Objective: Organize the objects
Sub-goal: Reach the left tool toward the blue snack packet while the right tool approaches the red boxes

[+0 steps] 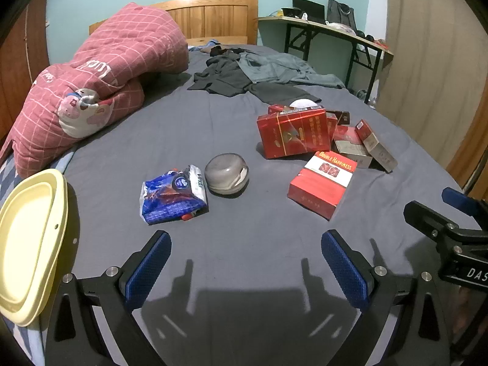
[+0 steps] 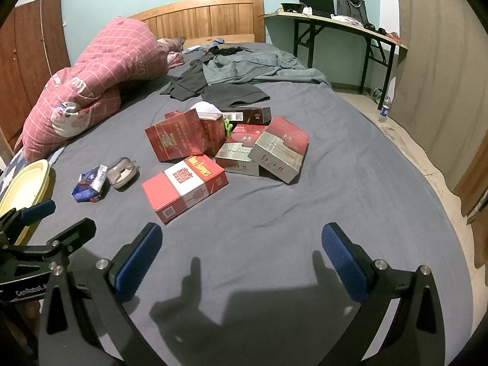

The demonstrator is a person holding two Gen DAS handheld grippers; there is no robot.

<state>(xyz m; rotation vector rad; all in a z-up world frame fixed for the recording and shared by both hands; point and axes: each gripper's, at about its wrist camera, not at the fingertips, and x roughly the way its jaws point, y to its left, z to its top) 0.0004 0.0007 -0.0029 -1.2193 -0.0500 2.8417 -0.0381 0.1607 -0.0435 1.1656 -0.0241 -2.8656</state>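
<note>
On the grey bed sheet lie a blue tissue pack (image 1: 174, 193) (image 2: 90, 183), a round grey plastic case (image 1: 226, 174) (image 2: 122, 171), a red-and-white Double Happiness carton (image 1: 323, 183) (image 2: 184, 187) and a pile of red cartons (image 1: 292, 132) (image 2: 228, 141). A pale yellow basin (image 1: 30, 244) (image 2: 24, 183) sits at the bed's left edge. My left gripper (image 1: 245, 262) is open and empty, short of the tissue pack. My right gripper (image 2: 241, 259) is open and empty, short of the Double Happiness carton; it also shows in the left wrist view (image 1: 451, 213).
A pink checked quilt (image 1: 100, 82) is heaped at the left. Dark and grey clothes (image 1: 250, 73) lie toward the wooden headboard (image 1: 213, 15). A folding desk (image 2: 335, 21) with bags stands at the right, with a bottle (image 2: 385, 108) on the floor.
</note>
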